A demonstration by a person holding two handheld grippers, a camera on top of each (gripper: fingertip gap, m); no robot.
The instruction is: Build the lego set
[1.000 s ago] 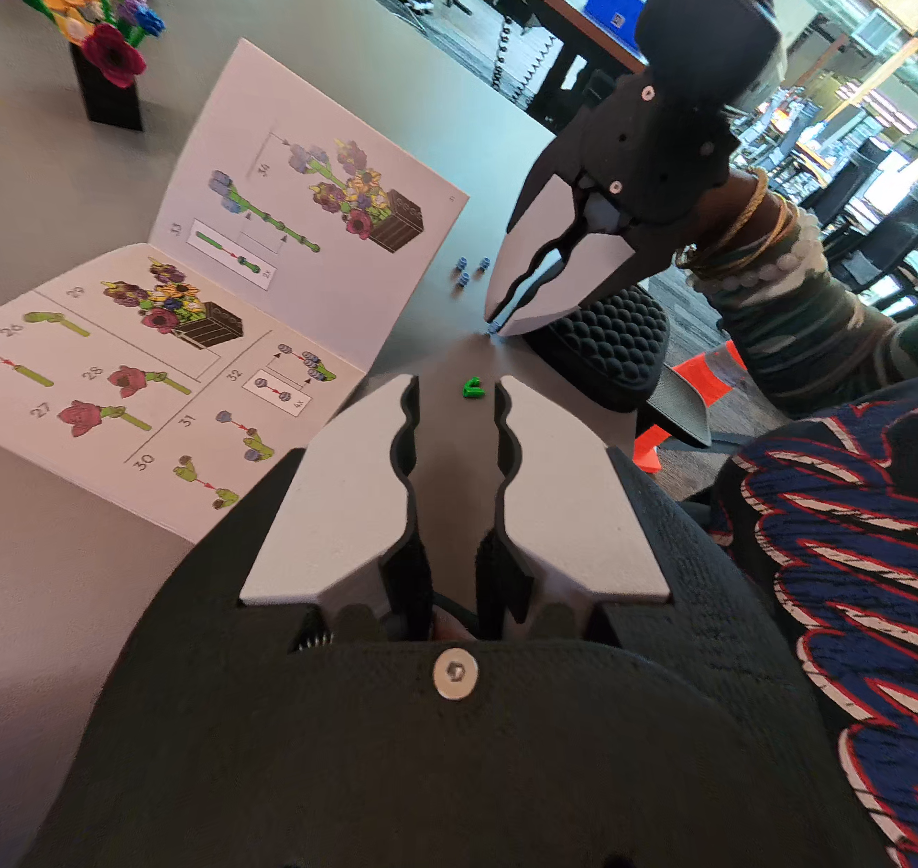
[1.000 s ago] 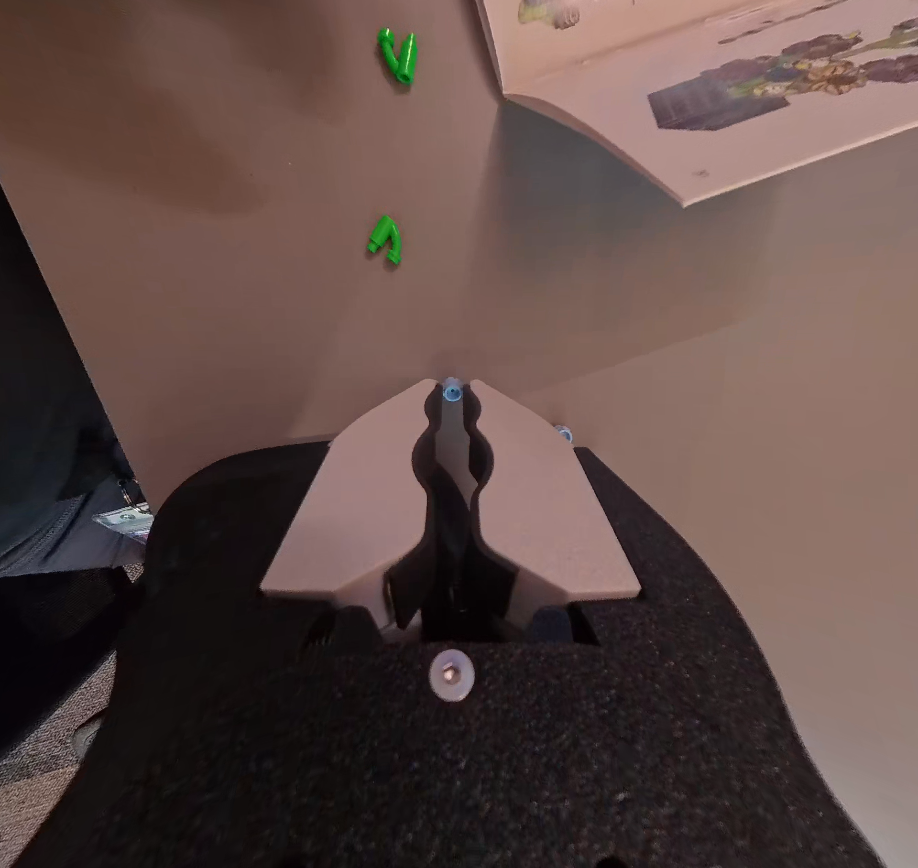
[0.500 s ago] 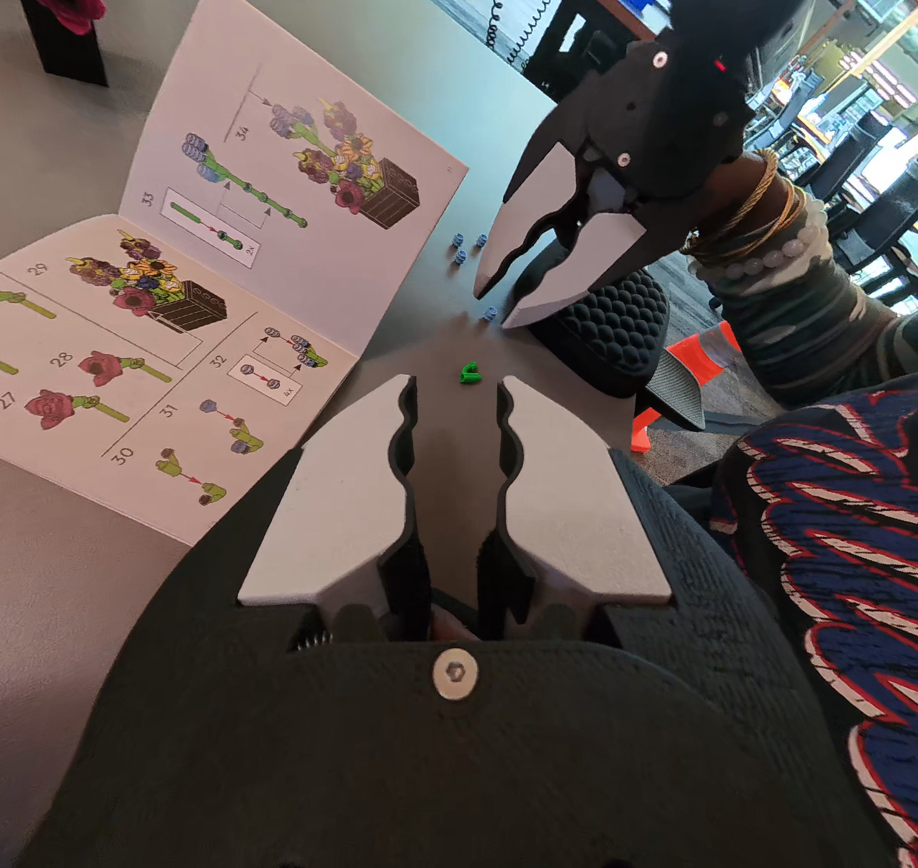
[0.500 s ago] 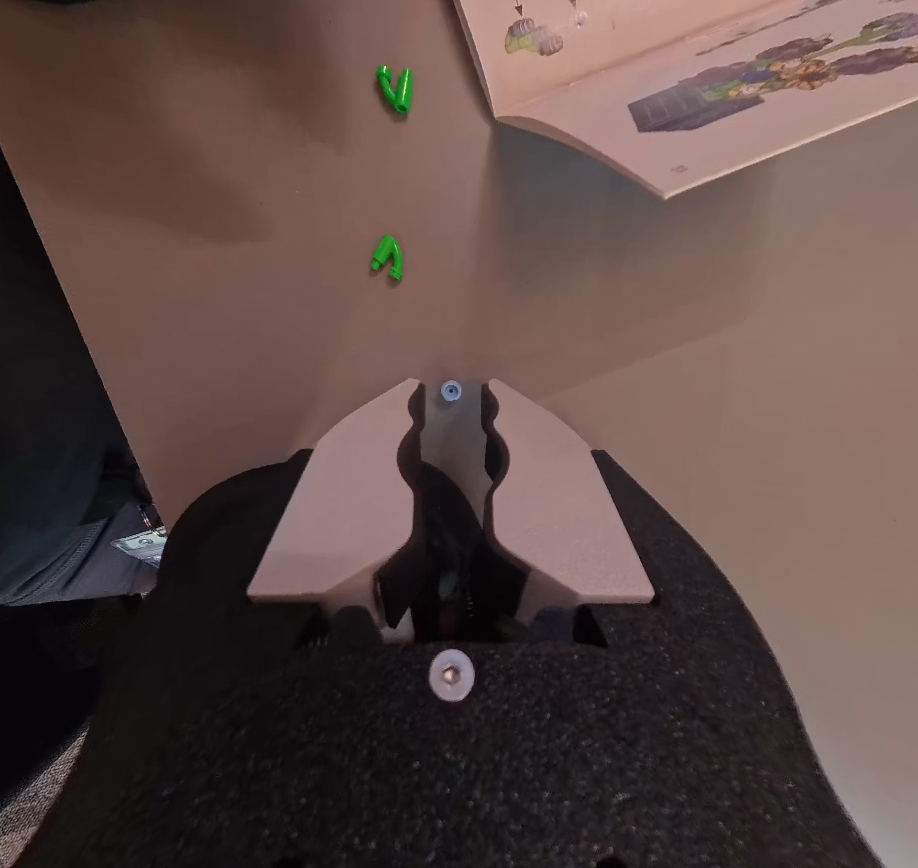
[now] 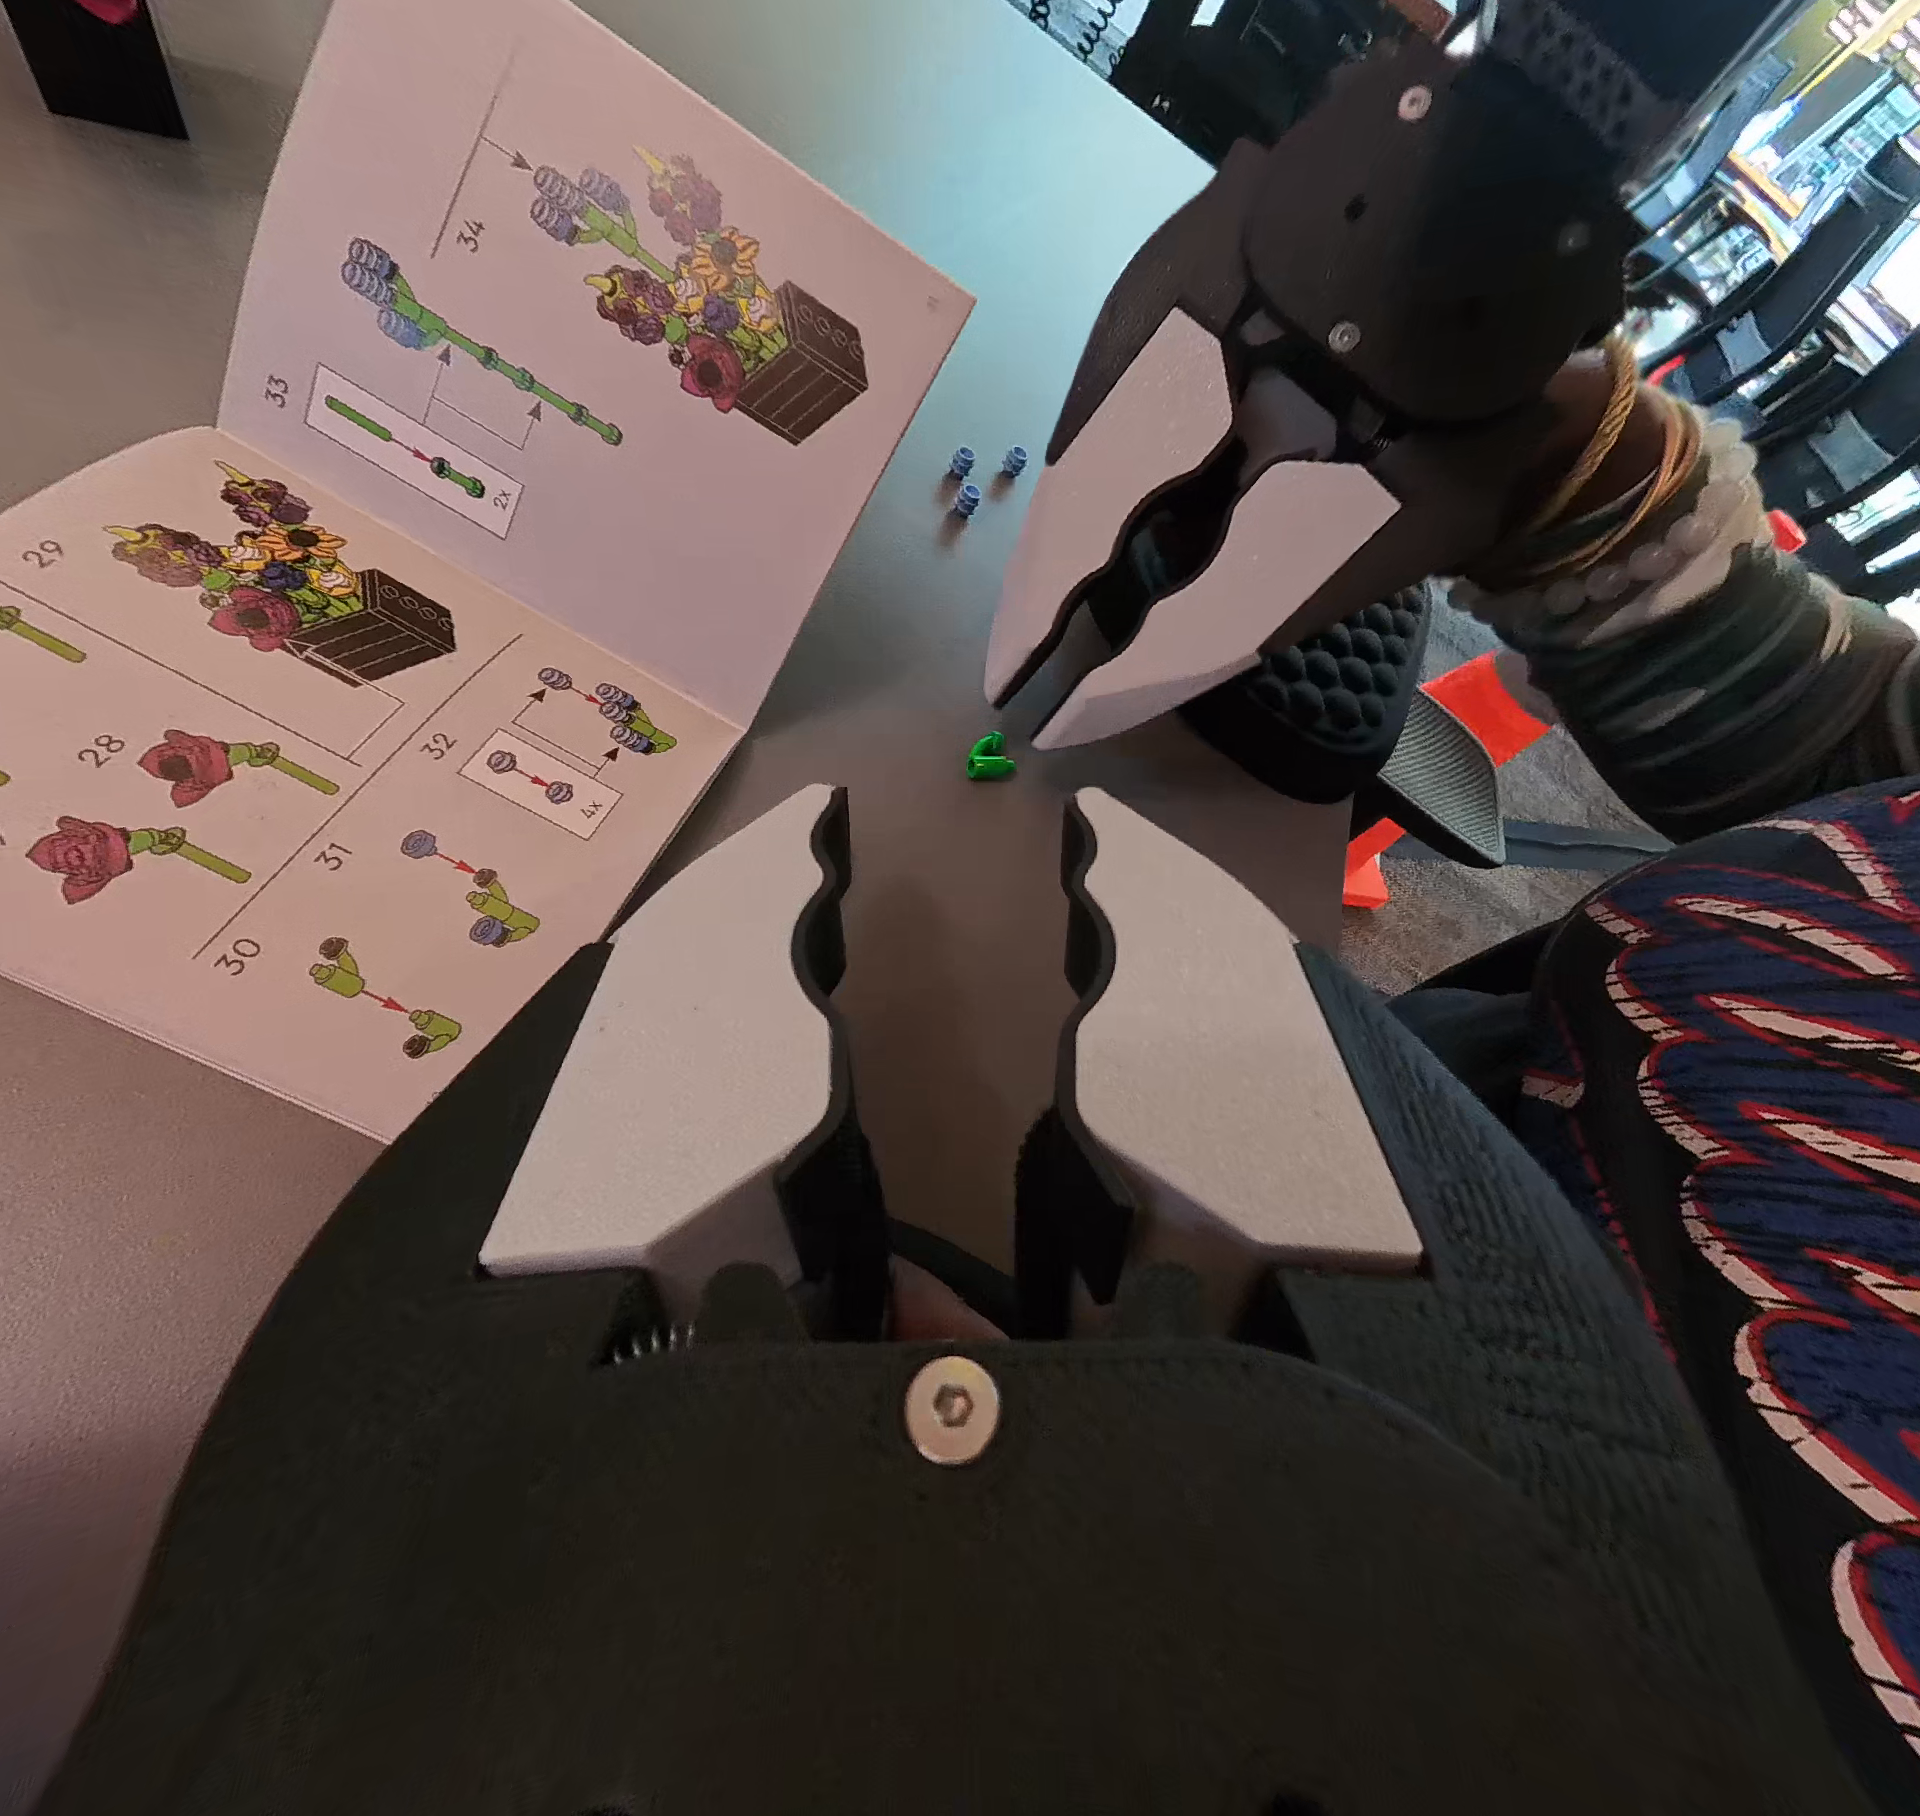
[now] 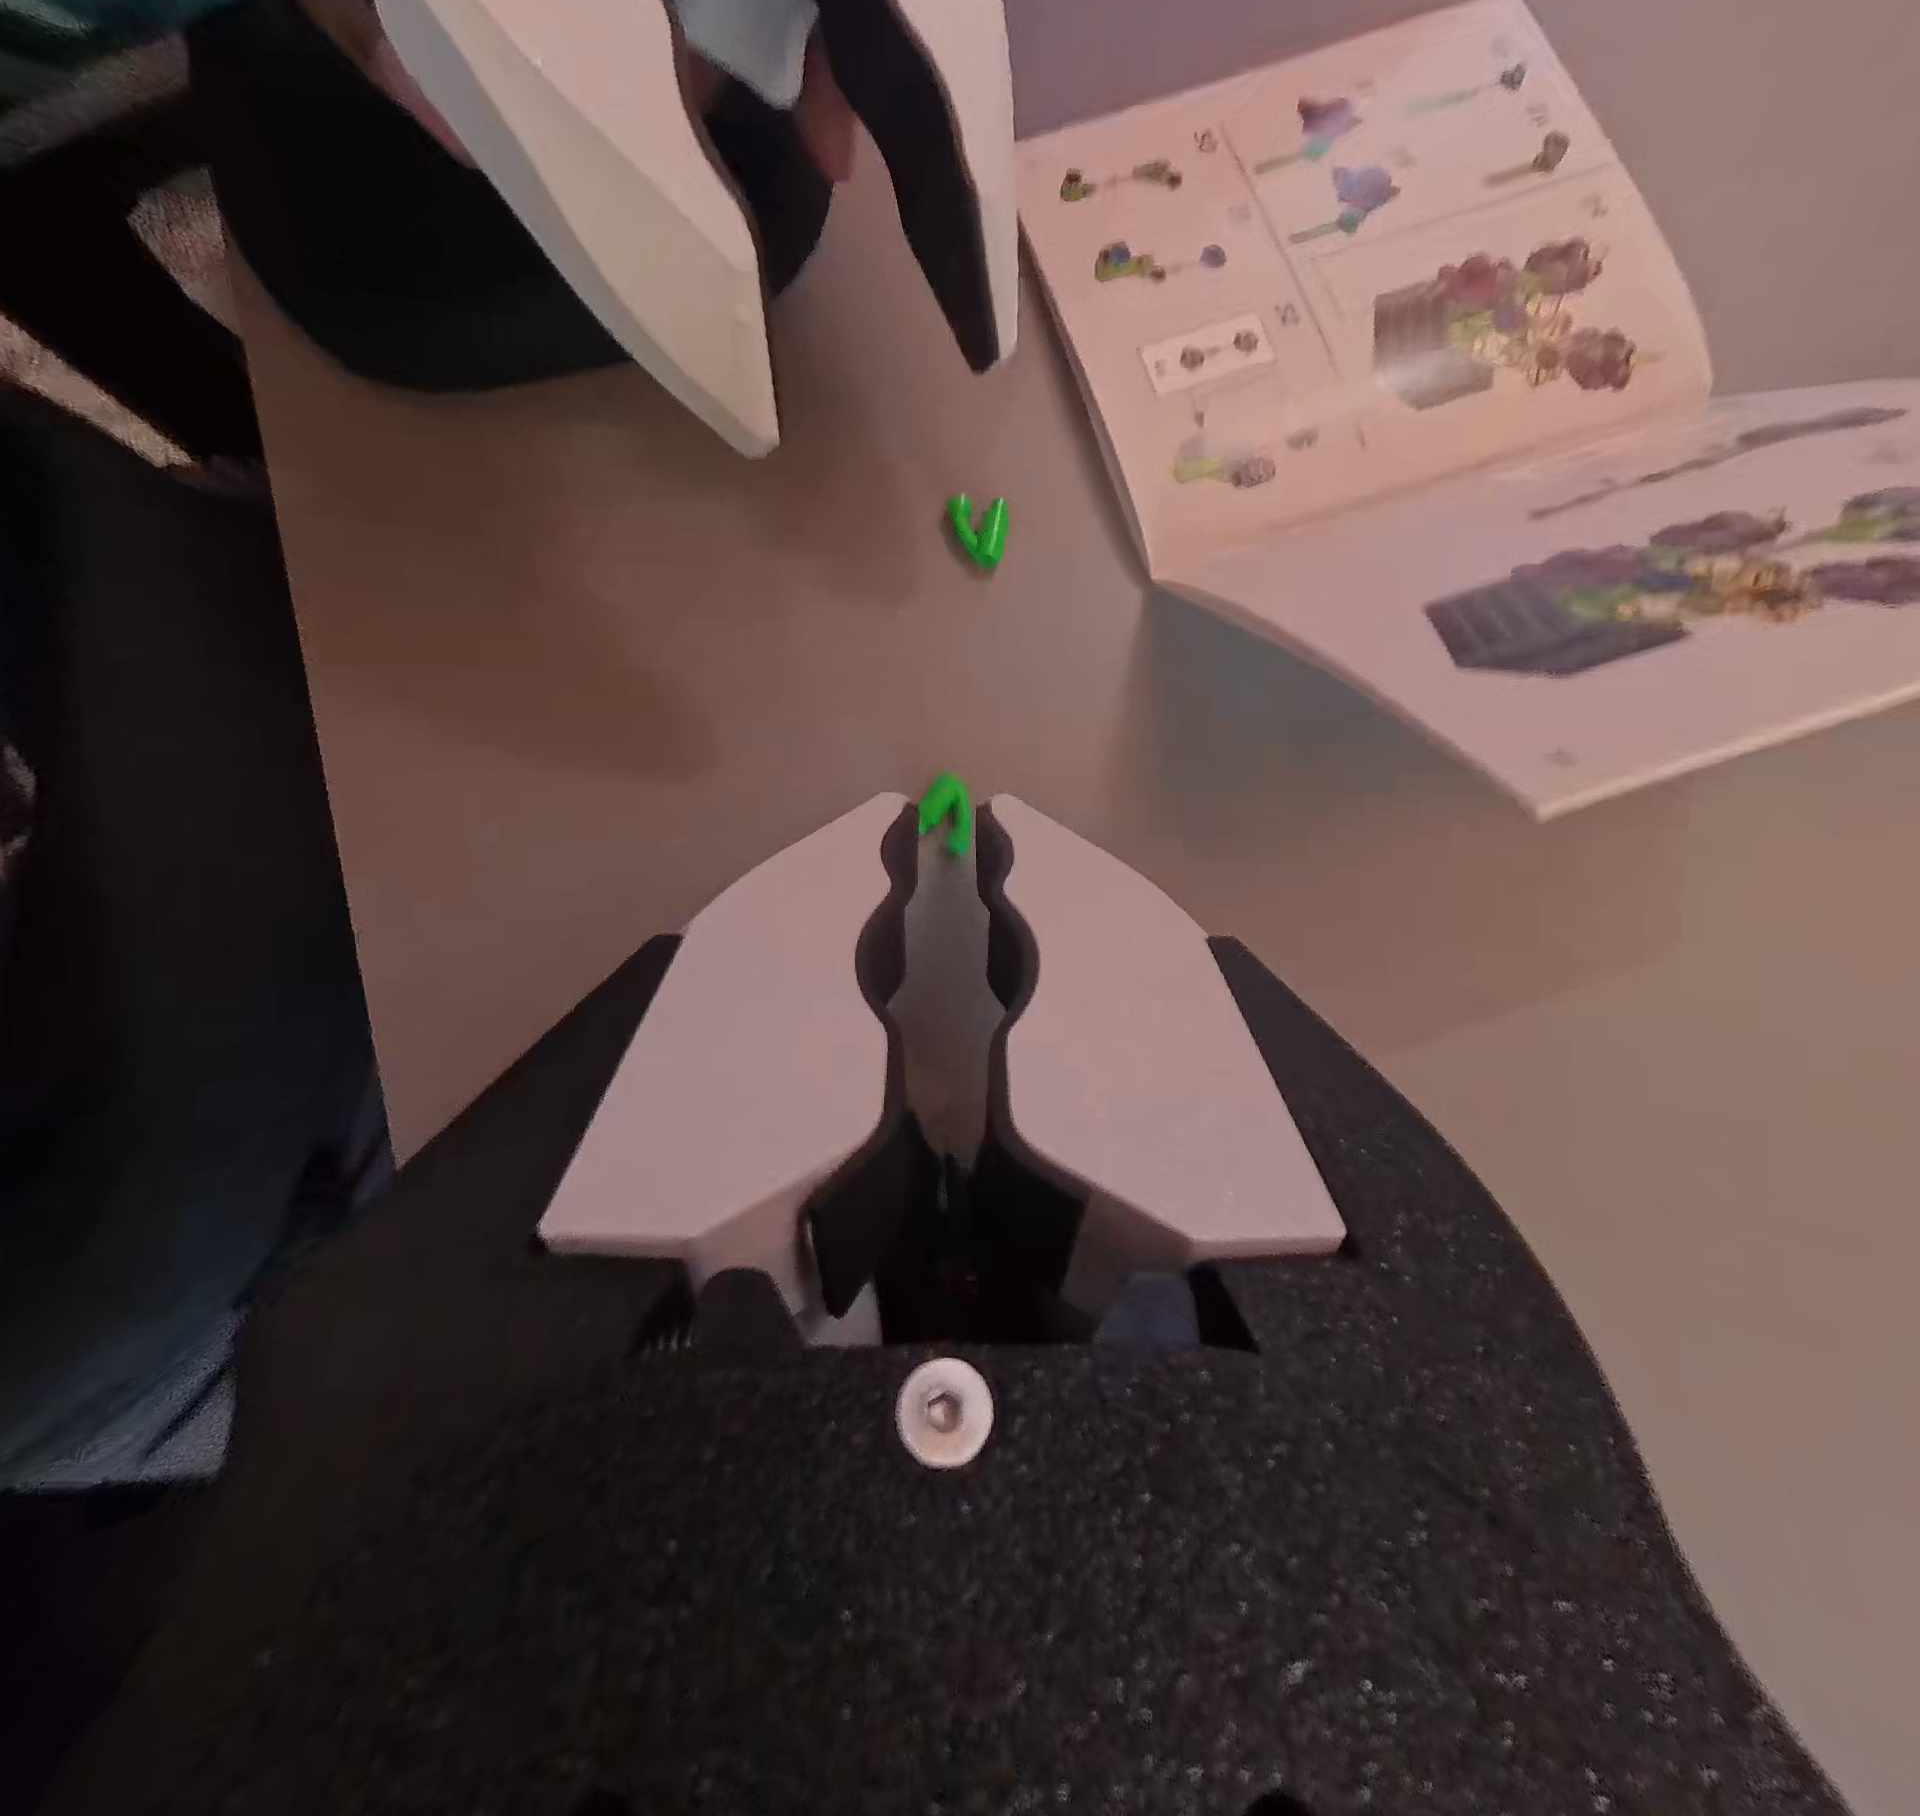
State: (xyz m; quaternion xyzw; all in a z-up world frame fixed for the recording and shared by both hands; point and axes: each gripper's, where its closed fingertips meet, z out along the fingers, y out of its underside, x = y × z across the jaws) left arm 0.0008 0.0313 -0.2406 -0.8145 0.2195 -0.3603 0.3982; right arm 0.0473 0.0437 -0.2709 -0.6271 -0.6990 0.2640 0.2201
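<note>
While both grippers' fingers (image 6: 894, 816) stay spread, a small bright-green forked piece (image 6: 945, 810) lies between the right ones.

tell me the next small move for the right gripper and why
Probably ease the right gripper down and shut it on the green piece. That piece lies on the table right at its fingertips with the jaws a little apart. The left gripper waits open near a second green piece.

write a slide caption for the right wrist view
Right gripper fingers open around a green lego piece on the table.
</note>
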